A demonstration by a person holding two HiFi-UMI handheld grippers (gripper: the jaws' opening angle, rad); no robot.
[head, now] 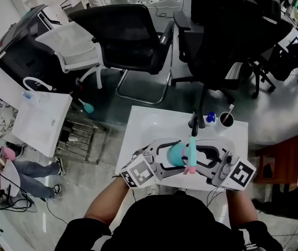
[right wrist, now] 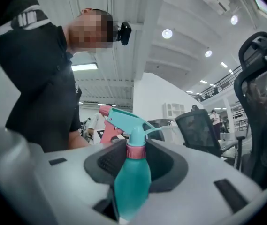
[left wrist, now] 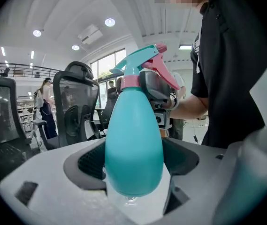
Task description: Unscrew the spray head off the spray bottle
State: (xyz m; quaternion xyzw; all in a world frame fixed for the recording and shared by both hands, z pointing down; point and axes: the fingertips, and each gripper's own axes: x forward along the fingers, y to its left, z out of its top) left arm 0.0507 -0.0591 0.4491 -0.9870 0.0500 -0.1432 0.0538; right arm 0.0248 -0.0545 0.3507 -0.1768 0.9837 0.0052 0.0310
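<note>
A teal spray bottle [head: 178, 153] with a teal-and-pink spray head [head: 191, 157] is held in the air over the near edge of the white table [head: 154, 122]. My left gripper [head: 174, 155] is shut on the bottle's wide teal body [left wrist: 134, 144], with a pad on each side. The spray head [left wrist: 145, 64] rises above it. My right gripper [head: 200, 160] comes from the opposite side. Its jaws close round the pink collar [right wrist: 136, 151] under the spray head [right wrist: 124, 118], touching it on both sides. The bottle body [right wrist: 132, 186] hangs below them.
On the table's far side stand a black cup with a stick [head: 226, 119], a small blue item [head: 210, 117] and a dark post [head: 195, 122]. Black office chairs [head: 133, 35] and a white one [head: 78, 48] stand beyond. A wire rack [head: 78, 135] is at the left.
</note>
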